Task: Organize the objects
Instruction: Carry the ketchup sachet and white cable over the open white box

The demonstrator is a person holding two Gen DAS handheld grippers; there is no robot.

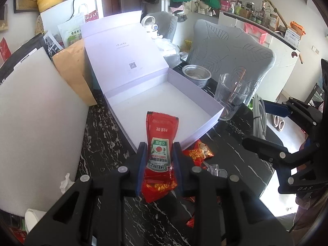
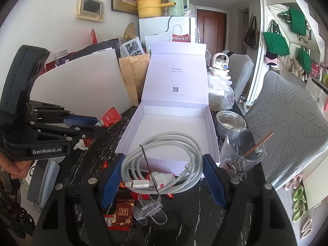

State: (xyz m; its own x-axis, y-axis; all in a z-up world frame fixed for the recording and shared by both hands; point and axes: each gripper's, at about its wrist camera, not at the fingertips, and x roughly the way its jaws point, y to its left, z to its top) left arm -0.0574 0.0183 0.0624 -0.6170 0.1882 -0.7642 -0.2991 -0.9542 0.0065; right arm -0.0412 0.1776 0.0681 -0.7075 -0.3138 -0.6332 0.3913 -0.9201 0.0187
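Observation:
My left gripper [image 1: 159, 149] is shut on a red Heinz ketchup sachet [image 1: 161, 141] and holds it upright just in front of the open white box [image 1: 155, 102]. My right gripper [image 2: 163, 164] is shut on a coiled white charging cable [image 2: 164, 160], held above the box's near edge [image 2: 172, 170]. The box [image 2: 170, 123] is empty, its lid standing open behind. Red snack packets [image 1: 197, 151] and clear plastic clips [image 2: 149, 207] lie on the black marble table [image 1: 106, 143]. The left gripper also shows in the right wrist view [image 2: 96, 126], at the left.
A clear glass cup [image 1: 231, 96] with a thin stick and a metal bowl [image 1: 196, 74] stand right of the box. A white foam board [image 1: 37, 123] and brown envelopes [image 1: 75, 73] lean at the left. A grey chair [image 1: 231, 49] stands behind the table. More packets [image 2: 121, 211] lie below my right gripper.

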